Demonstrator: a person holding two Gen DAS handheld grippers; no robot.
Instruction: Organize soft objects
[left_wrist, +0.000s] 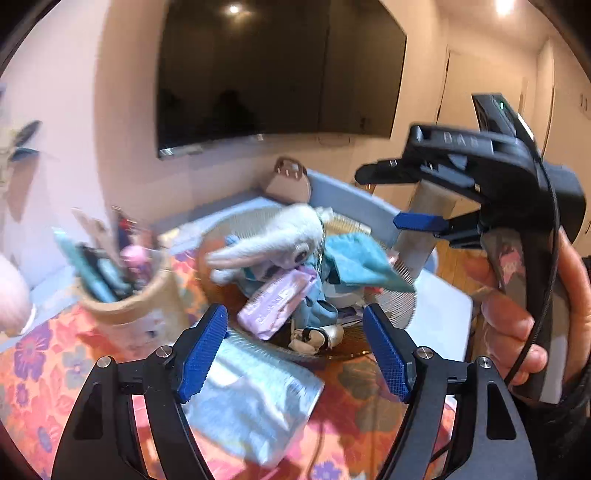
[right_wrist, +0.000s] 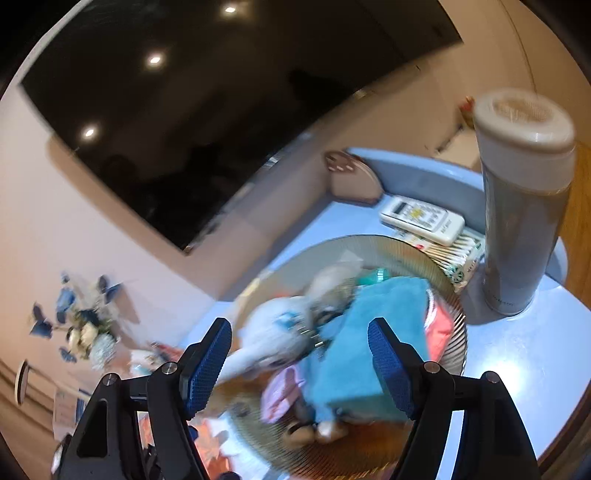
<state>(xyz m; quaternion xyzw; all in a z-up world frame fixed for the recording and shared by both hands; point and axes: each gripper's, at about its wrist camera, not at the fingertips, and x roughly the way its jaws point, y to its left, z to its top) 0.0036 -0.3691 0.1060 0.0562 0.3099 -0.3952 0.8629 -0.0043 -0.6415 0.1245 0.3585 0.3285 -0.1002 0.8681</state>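
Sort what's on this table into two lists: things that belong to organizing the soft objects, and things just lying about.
Belongs to the job:
- white plush rabbit
- teal cloth
- pink tissue pack
- silvery soft pack
- ribbed round tray holding most of them

Just lying about:
- white remote
- tall grey tumbler
- pen cup
- small brown bag

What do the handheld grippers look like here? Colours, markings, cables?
Both are black plastic with silver screws and blue textured pads. The left gripper matches the right gripper. The left view shows the right one's raised lettering, small green light and thin black cable.
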